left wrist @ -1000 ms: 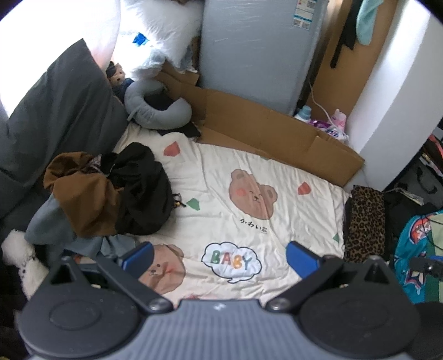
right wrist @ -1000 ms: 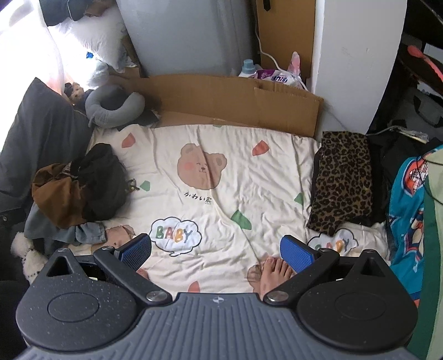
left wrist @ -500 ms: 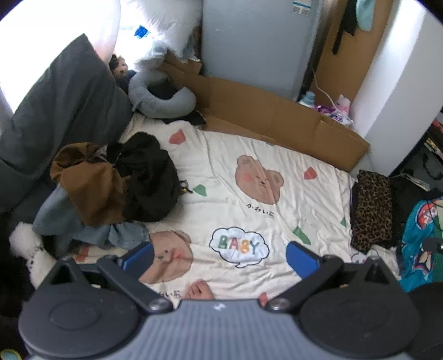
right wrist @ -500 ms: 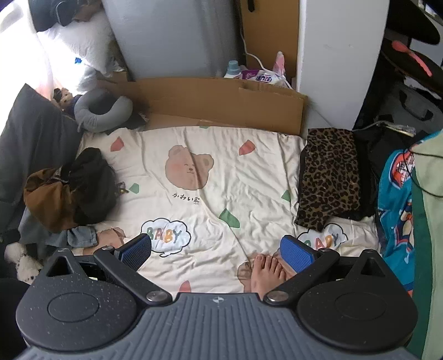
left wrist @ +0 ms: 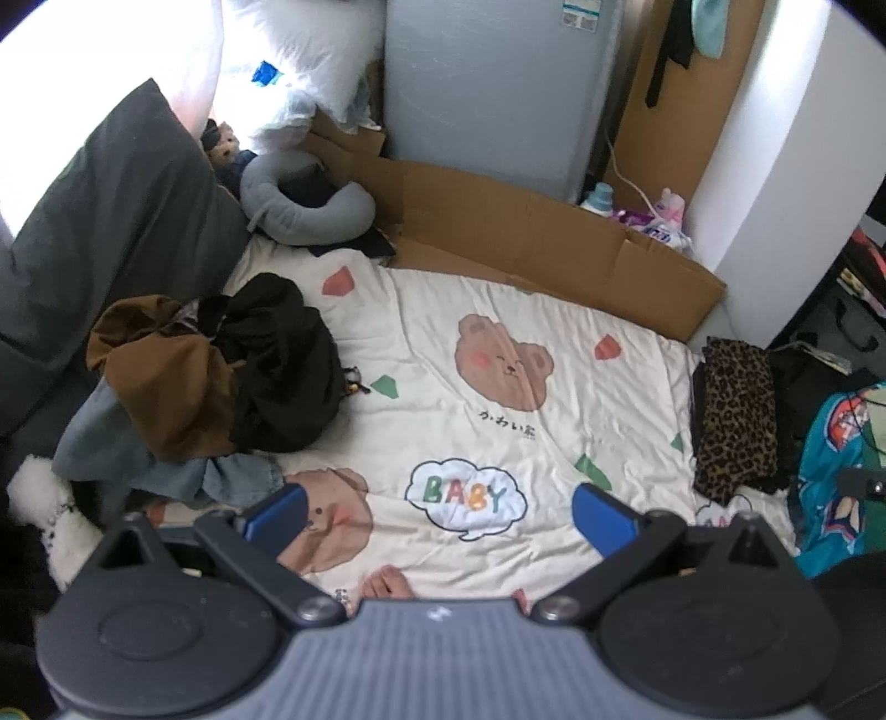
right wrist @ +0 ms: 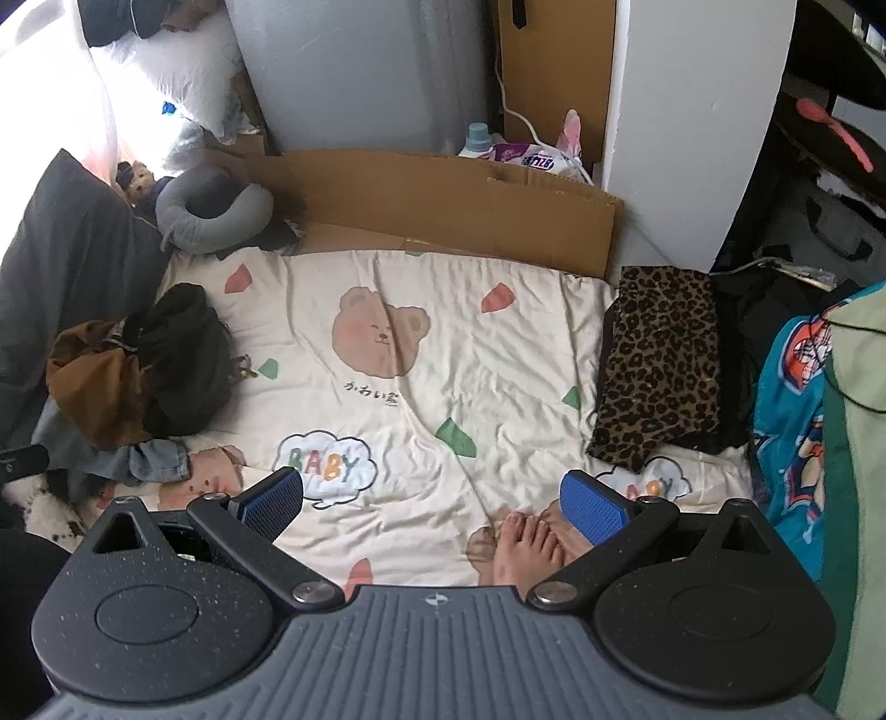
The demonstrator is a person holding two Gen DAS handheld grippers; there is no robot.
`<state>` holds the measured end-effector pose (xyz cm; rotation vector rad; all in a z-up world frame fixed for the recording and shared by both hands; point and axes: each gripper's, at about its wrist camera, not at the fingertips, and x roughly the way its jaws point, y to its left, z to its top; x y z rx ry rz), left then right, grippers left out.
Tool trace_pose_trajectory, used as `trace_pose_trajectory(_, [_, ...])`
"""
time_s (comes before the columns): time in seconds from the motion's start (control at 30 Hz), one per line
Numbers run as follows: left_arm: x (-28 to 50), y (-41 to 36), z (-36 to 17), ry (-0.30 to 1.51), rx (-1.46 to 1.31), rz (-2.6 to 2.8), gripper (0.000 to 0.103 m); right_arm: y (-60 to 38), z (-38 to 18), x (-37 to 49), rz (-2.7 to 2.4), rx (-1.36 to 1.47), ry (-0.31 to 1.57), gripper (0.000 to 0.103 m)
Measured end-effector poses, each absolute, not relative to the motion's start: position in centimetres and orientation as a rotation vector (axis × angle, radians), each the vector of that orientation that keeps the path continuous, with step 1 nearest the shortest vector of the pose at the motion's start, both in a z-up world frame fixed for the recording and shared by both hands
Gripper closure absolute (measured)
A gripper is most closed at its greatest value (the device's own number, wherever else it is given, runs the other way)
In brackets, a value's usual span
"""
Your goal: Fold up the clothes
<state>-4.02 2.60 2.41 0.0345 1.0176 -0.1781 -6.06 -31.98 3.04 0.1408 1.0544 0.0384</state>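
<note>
Both the left gripper (left wrist: pixel 437 512) and right gripper (right wrist: pixel 432 495) hang with fingers spread wide and empty, ready to grab from the clothes pile (left wrist: pixel 221 376) at nine o'clock.

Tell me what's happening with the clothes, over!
Left tongs open, empty. Right tongs open, empty. Clothes pile untouched on the blanket's left; leopard piece folded at right. Bare foot near right tongs.

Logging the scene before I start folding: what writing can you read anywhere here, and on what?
"BABY": cloud print on the bear blanket.
"BABY": second cloud near the leopard-print cloth, partly hidden.
Small script under the bear print: too small to read.
Purple packet: label blurred.
Sticker on the grey panel: unreadable.
</note>
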Motion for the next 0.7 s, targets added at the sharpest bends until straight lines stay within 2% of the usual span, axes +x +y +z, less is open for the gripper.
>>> trace_pose_trajectory(0.57, [-4.01,2.01,2.55,1.005,0.033,-0.17,0.001,-31.83,3.08,-6.06,0.036,0.126,1.05,0.001])
trace_pose_trajectory(0.7, [-3.97,1.83,2.44,1.015,0.047,-0.172,0.005,-31.57,3.19,-6.01,0.037,0.122,1.05,0.001])
